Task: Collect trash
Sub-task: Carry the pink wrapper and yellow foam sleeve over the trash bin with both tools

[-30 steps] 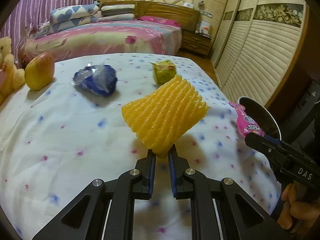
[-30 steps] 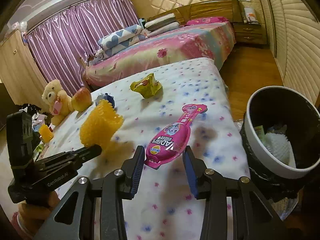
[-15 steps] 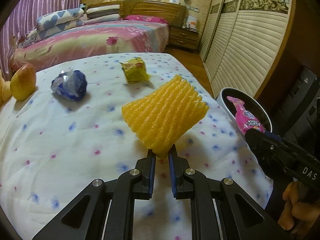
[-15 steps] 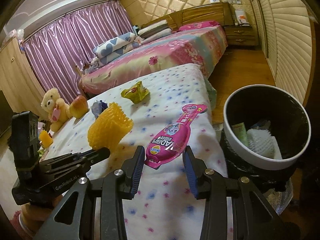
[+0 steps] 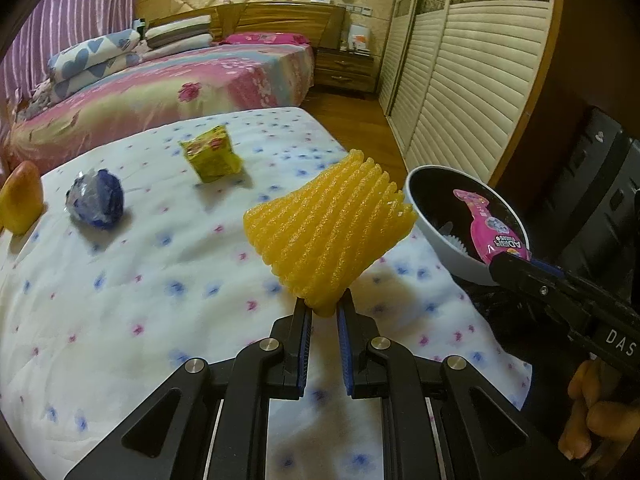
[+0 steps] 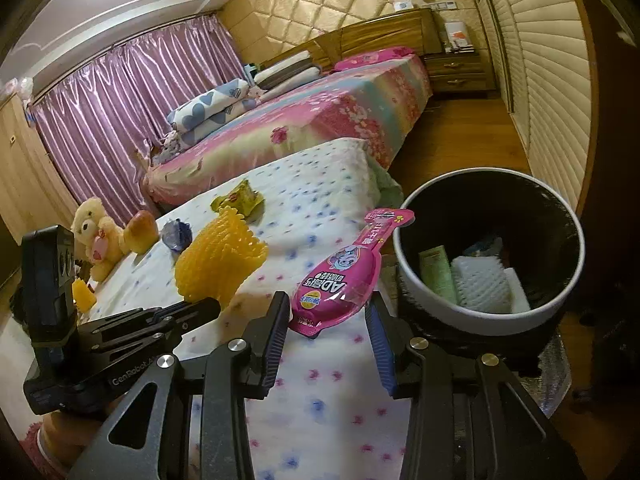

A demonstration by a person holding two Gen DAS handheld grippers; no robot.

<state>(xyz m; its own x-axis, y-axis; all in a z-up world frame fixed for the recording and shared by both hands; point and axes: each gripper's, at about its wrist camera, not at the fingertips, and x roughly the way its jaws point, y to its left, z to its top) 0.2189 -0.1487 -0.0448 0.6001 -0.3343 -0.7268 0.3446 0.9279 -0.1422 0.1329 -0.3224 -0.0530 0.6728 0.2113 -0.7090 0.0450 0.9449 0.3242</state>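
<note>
My left gripper [image 5: 324,312] is shut on the bottom tip of a yellow foam fruit net [image 5: 332,232], held up above the spotted white bedspread [image 5: 168,280]. The same yellow foam net [image 6: 220,264] shows in the right wrist view at the left. My right gripper [image 6: 328,320] is shut on the wide end of a pink snack pouch [image 6: 344,276], whose narrow end reaches toward the rim of a white trash bin with a black liner [image 6: 480,312]. The pink pouch [image 5: 492,228] appears over the trash bin [image 5: 444,244] in the left wrist view. Still on the bed lie a yellow-green wrapper [image 5: 212,154] and a crumpled blue wrapper [image 5: 96,200].
A yellow-red fruit [image 5: 20,200] and a teddy bear [image 6: 96,240] sit at the bed's left side. The bin holds white foam [image 6: 480,284] and a green packet [image 6: 436,272]. A second bed [image 6: 320,108], a nightstand [image 6: 460,72] and slatted wardrobe doors [image 5: 480,88] stand beyond.
Both grippers have swung to the right with their loads. The trash bin has come closer and more into view, and the bed items have slid leftward.
</note>
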